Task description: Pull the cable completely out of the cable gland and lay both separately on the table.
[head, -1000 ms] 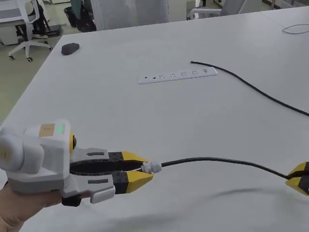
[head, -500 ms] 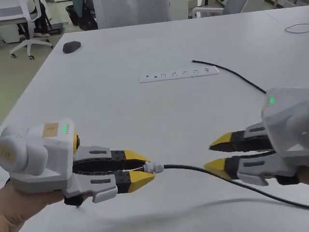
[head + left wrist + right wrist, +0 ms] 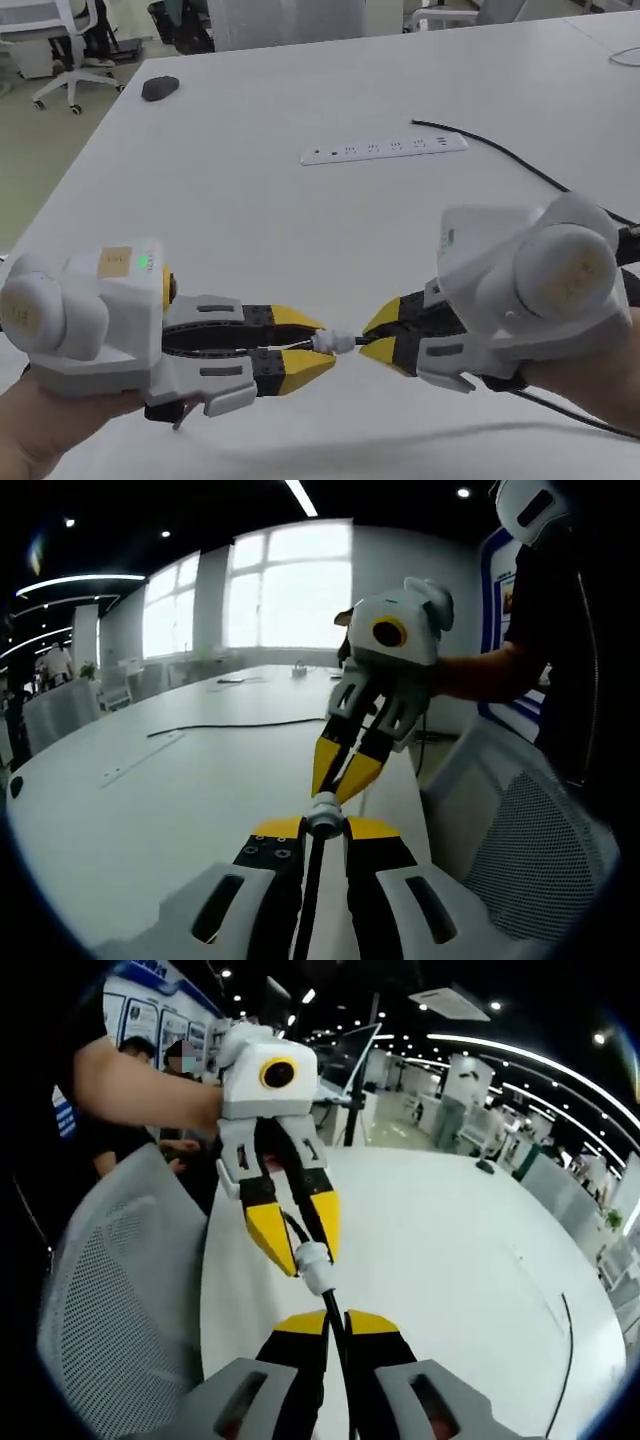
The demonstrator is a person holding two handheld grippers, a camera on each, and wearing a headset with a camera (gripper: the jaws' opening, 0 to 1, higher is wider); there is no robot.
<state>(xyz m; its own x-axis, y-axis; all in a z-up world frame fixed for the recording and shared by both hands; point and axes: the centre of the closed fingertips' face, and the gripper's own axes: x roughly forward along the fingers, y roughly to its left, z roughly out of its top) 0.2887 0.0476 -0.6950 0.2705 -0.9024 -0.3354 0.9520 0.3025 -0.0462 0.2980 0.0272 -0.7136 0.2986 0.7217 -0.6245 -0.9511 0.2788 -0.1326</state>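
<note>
A white cable gland (image 3: 335,342) hangs above the white table (image 3: 250,230), held at its left end by my left gripper (image 3: 322,343), which is shut on it. My right gripper (image 3: 368,341) faces it tip to tip and is shut on the black cable (image 3: 560,412) just right of the gland. The cable trails off under the right hand. In the left gripper view the gland (image 3: 323,815) sits at my jaw tips, with the right gripper (image 3: 337,783) right behind it. The right gripper view has the cable (image 3: 338,1340) between my jaws and the gland (image 3: 312,1258) just ahead.
A white power strip (image 3: 385,150) lies mid-table with its black cord (image 3: 500,155) running to the right. A dark mouse (image 3: 160,88) rests at the far left edge. Office chairs (image 3: 60,40) stand beyond the table. A mesh chair back (image 3: 110,1290) is close by.
The right gripper came in from the right, moved left up to the gland and went from open to shut on the cable. The left gripper kept its hold.
</note>
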